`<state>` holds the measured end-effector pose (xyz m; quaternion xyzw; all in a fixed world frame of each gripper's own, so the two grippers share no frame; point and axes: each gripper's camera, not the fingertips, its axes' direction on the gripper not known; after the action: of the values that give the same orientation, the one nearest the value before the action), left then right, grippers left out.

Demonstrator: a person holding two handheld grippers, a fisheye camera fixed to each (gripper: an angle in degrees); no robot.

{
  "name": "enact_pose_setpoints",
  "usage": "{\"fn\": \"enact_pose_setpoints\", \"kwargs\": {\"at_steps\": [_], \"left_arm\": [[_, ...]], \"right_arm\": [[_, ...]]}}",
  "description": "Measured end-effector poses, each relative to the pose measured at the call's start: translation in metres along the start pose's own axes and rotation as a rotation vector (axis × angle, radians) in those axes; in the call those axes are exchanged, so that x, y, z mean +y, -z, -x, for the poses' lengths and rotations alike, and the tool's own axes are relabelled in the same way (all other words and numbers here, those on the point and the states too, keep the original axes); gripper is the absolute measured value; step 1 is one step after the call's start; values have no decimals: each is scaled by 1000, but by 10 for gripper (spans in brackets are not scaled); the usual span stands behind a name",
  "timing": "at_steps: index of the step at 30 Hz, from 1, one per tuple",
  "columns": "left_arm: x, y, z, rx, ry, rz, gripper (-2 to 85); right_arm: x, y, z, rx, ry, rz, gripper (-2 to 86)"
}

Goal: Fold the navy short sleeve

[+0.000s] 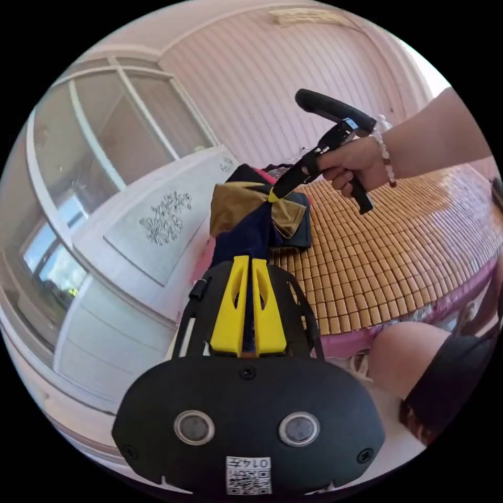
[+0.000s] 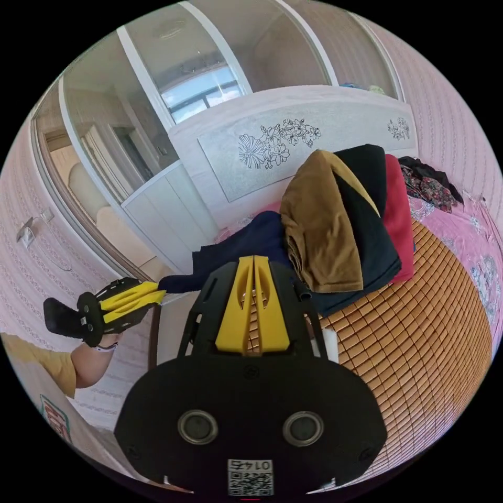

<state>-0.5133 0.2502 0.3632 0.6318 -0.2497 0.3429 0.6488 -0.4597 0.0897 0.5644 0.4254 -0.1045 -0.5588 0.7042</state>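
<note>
Bedroom with pink striped walls, a white headboard carved with flowers, and a bed covered by a bamboo mat. Near the headboard, a stack of clothes on the mat: a brown garment on top, a black garment under it, a red garment at the far side.

Navy short sleeve not yet laid out. Lies bunched against the foot of the stack and stretches from there out past the mat's edge toward the left gripper. Left jaws pressed together with dark navy cloth between them; in the right gripper view the same tool pinches the garment's outer edge and draws it taut.

Right gripper with jaws together too, tips right at the navy cloth where it meets the stack; in the left gripper view, held by a hand and poking in at the brown layer. Hard to say whether any cloth is caught there.

Judged from this, barely begun: no fold visible, no flat spread, sleeves and hem not told apart. Left to do, most likely: pull the garment free of the stack, spread it flat on the open mat, then turn in the sleeves and double the body.
</note>
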Motion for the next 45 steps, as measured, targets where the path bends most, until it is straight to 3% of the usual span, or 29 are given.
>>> {"fn": "enact_pose_setpoints", "kwargs": {"at_steps": [7, 10, 18, 25, 30, 34, 37, 45], "left_arm": [[-61, 69, -179, -261, -862, -110, -10], [-63, 91, -246, -307, -1030, -208, -10], [-86, 136, -355, -318, -1125, -385, -10], [-105, 158, -435, -280, -1170, -498, -10], [-95, 140, -499, -171, -1187, -569, -7], [-89, 101, -538, 61, -1182, -388, -7], [-72, 82, -554, 56, -1203, -371, -8], [-71, 60, -555, 162, -1156, -315, -8]], "right_arm": [[99, 155, -21, 63, -124, -132, -5], [142, 220, -24, 141, -174, -152, -4], [206, 370, -39, 219, -276, -364, -4], [249, 439, -46, 287, -228, -439, -3], [328, 439, -88, 439, -432, -228, -2], [379, 419, -108, 463, -581, -59, -1], [408, 411, -118, 463, -701, 0, 0], [374, 370, -101, 446, -458, 115, 54]]}}
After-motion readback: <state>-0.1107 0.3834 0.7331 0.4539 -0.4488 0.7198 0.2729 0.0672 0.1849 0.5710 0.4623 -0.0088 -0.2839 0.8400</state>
